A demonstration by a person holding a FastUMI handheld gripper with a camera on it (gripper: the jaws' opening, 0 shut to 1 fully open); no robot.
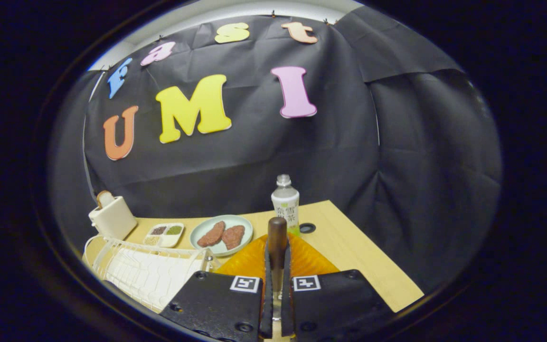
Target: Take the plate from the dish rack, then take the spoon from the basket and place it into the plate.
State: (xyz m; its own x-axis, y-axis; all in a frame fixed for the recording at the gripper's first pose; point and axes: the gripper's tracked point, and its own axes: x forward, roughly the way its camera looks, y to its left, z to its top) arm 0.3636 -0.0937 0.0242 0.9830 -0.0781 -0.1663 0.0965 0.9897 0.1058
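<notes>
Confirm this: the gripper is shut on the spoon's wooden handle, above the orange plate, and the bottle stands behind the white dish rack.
One detail is wrong. In the gripper view the bottle stands beyond the orange plate, not behind the dish rack. The gripper is indeed shut on the spoon.

The spoon [277, 237] stands upright at lower centre, its dark brown wooden handle uppermost. The orange ribbed plate [249, 261] lies flat behind it. The white wire dish rack [145, 270] sits at lower left.
</notes>
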